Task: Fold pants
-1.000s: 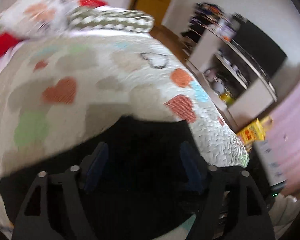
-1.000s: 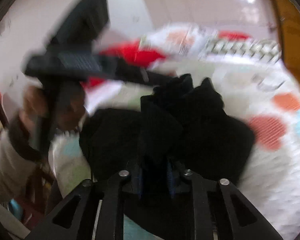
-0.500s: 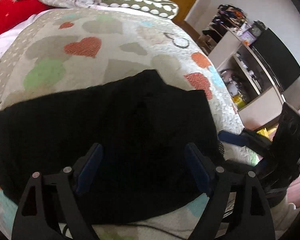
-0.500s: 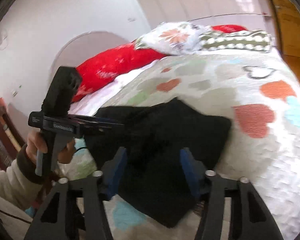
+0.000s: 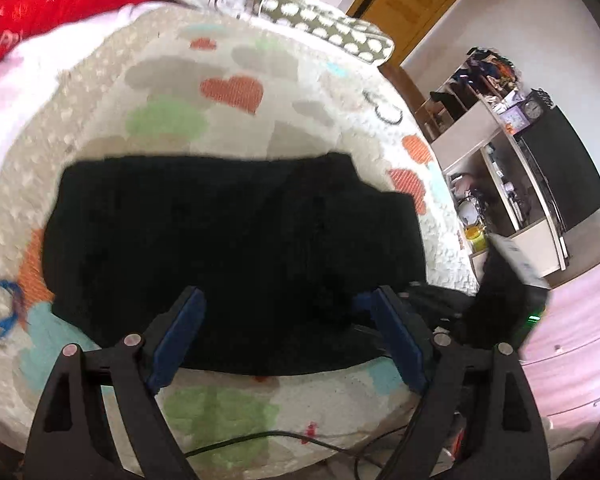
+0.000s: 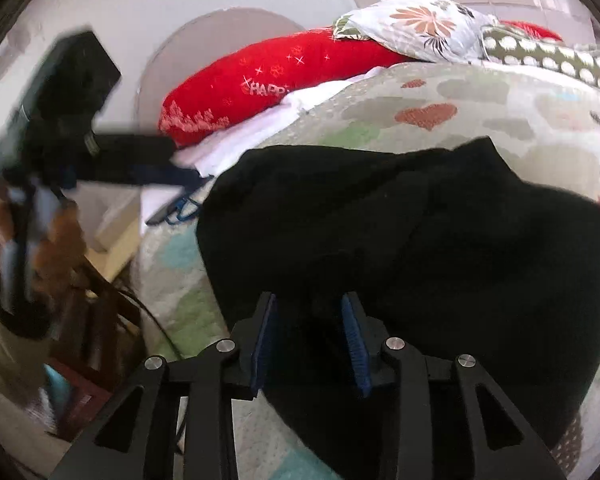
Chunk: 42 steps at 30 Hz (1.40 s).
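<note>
1. Black pants (image 5: 228,248) lie in a rough folded block on the near part of the bed (image 5: 228,80), over the heart quilt.
2. Right tongs (image 6: 309,312): jaws closing, a ridge of pants cloth between the pads; not visibly pinched yet.
3. Left tongs (image 5: 284,304): jaws spread wide above the near pants edge, nothing gripped.
4. Judgement: catch every layer at the near edge before lifting, then carry the fold over evenly so corners align.
5. Red pillow (image 6: 268,80) sits far left, clear of the work.
</note>
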{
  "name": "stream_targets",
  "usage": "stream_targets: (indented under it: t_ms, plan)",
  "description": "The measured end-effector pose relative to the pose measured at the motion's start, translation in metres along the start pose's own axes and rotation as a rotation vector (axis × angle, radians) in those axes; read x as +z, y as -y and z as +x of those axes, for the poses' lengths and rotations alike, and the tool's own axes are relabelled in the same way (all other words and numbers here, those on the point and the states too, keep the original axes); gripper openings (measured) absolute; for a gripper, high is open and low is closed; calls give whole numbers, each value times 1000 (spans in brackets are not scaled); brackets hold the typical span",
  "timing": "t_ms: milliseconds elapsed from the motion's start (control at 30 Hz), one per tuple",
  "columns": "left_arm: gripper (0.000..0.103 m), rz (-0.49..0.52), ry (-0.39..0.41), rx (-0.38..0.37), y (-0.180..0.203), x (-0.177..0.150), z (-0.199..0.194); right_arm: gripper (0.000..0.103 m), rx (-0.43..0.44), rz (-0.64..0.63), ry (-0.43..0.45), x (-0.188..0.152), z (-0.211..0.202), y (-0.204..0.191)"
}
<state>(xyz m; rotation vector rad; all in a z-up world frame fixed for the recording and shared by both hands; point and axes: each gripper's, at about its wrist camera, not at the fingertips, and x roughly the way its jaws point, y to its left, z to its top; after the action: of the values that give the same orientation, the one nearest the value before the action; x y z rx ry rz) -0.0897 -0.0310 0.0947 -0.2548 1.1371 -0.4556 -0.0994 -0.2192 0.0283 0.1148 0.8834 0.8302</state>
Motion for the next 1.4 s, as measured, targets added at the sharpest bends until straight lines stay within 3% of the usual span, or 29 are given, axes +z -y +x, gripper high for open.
stream_targets:
  t_ms: [100, 200, 367, 467, 533, 567, 600, 667, 767, 867, 967, 1267, 1400]
  plan:
    - [86, -40, -18, -60, 6, -3, 21, 45, -48, 4, 28, -8, -33, 4]
    - [86, -34, -25, -25, 20, -2, 46, 55, -114, 55, 102, -11, -67, 25]
    - [86, -15, -30, -9, 43, -3, 78, 56, -298, 115, 152, 0, -80, 58]
    - [84, 5, -10, 40, 48, -8, 88, 54, -398, 103, 111, 6, -65, 69]
    - [66, -2, 4, 46, 47, -10, 84, 54, -409, 105, 93, 7, -54, 75]
    - [33, -8, -13, 31, 45, -10, 80, 54, -411, 107, 86, 7, -52, 76]
    - [23, -19, -28, 13, 43, -11, 77, 54, -412, 100, 90, 9, -51, 74]
    - [23, -38, -10, -12, 38, -14, 68, 54, -397, 67, 114, 11, -56, 64]
    - [22, -40, 8, 13, 39, -22, 66, 54, -377, 33, 140, 15, -58, 57]
    - [22, -48, 9, 16, 39, -32, 67, 54, -389, 25, 91, 18, -36, 62]
    - [27, -41, 17, 28, 37, -33, 69, 53, -380, 48, 36, 15, -17, 74]
    - [39, -13, 41, 90, 45, -31, 69, 54, -378, 33, 71, 20, -38, 53]
    - [45, -31, 46, 91, 41, -32, 69, 54, -359, 21, 75, 35, -25, 45]
